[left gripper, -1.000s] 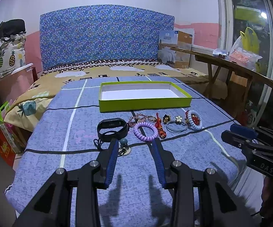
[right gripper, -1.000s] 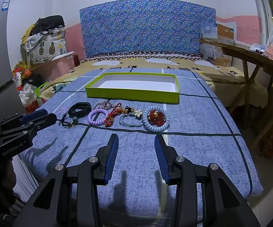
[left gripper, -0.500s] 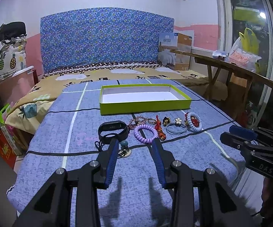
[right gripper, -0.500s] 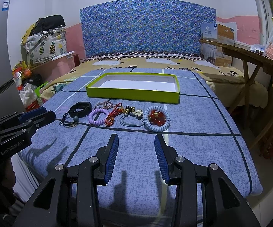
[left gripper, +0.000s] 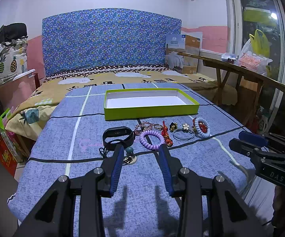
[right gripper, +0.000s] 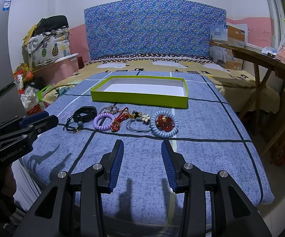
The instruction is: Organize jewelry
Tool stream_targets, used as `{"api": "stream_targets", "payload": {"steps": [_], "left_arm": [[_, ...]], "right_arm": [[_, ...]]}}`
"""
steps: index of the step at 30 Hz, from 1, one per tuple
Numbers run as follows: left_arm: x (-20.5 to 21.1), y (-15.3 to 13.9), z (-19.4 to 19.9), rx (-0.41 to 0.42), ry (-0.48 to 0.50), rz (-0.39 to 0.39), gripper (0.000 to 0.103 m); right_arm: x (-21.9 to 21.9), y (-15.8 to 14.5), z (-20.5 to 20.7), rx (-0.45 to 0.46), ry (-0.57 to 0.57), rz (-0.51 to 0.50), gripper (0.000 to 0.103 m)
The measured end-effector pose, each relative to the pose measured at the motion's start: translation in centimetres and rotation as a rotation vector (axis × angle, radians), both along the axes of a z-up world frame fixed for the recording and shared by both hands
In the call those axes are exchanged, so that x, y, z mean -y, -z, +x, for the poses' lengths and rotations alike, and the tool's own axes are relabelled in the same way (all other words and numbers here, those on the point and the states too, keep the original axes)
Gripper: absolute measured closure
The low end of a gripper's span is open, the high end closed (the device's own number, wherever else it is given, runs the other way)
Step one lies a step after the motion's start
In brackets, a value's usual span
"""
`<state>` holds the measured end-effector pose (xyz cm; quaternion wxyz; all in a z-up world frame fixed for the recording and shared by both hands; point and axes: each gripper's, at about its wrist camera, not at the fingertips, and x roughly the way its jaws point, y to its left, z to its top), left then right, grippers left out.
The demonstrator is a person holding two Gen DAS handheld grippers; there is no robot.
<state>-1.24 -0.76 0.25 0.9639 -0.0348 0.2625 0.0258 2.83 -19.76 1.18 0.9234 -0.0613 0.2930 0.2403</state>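
A row of jewelry lies on the blue bedspread in front of an empty lime-green box point(left gripper: 151, 110) point(right gripper: 140, 99). From left: a black wristband point(left gripper: 118, 135) point(right gripper: 84, 114), a purple spiral band point(left gripper: 152, 139) point(right gripper: 102, 121), a red tassel charm point(left gripper: 166, 134) point(right gripper: 117, 122), a flower hair tie point(left gripper: 184, 131) point(right gripper: 140, 124) and a pale blue spiral band with red beads point(left gripper: 201, 127) point(right gripper: 164, 123). My left gripper point(left gripper: 140, 148) is open and empty, just short of the wristband. My right gripper point(right gripper: 142, 144) is open and empty, short of the row.
A wooden table point(left gripper: 241, 73) with bags stands to the right of the bed. Bags and boxes point(left gripper: 2, 138) crowd the floor at the left. The patterned headboard point(right gripper: 154, 33) stands behind. The bed's near edge point(right gripper: 152, 217) lies below my right gripper.
Both grippers have drawn back slightly from the jewelry row and stay open. Nothing on the bed has moved.
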Motion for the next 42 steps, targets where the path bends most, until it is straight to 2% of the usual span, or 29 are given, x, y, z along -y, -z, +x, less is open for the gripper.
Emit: {"api": "stream_targets", "payload": {"steps": [42], "left_arm": [[-0.06,0.37,0.17,-0.027,0.0,-0.018,0.065]], "right_arm": [[-0.42,0.36,-0.26,-0.007,0.0,-0.002,0.063]]}}
